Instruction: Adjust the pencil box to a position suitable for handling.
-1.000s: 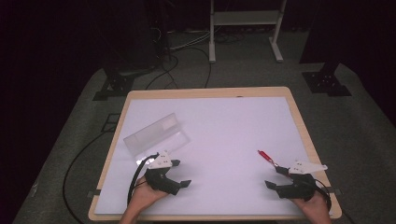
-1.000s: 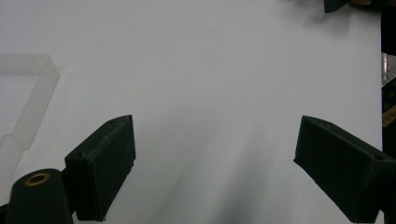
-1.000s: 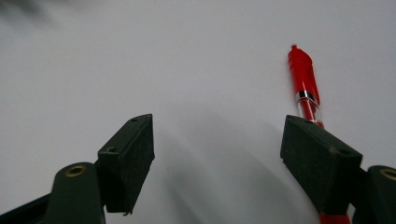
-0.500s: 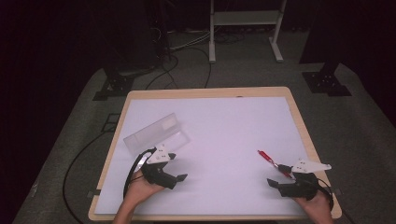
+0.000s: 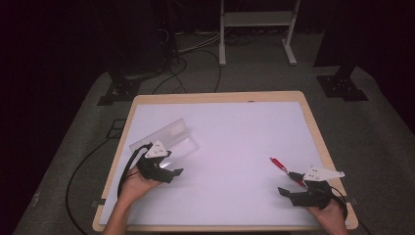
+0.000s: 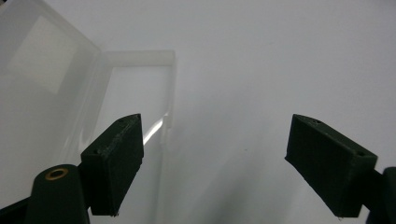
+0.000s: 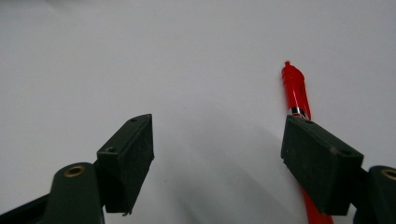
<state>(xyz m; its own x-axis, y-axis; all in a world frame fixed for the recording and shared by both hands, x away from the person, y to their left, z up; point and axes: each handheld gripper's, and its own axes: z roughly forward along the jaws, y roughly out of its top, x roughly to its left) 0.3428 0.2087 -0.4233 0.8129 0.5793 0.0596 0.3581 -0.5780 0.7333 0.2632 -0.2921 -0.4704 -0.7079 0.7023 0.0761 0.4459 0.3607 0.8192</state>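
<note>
On the white bench (image 5: pixel 235 137), seen from the high view, I take the clear plastic case (image 5: pixel 169 137) as my landmark. My left gripper (image 5: pixel 169 172) sits just at its near edge, jaws spread and empty, having just been closing a little, I judge to take the case. Well to the right of the case lies the red pen (image 5: pixel 279 165), my right gripper (image 5: pixel 293 193) just beside it. Dark floor, cables and a white stand lie beyond the case.

In the left gripper view, the case (image 6: pixel 56 84) lies open beside one jaw, untouched.

In the right gripper view, the pen (image 7: pixel 295 91) runs behind one jaw; the jaws stand wide, holding nothing.
</note>
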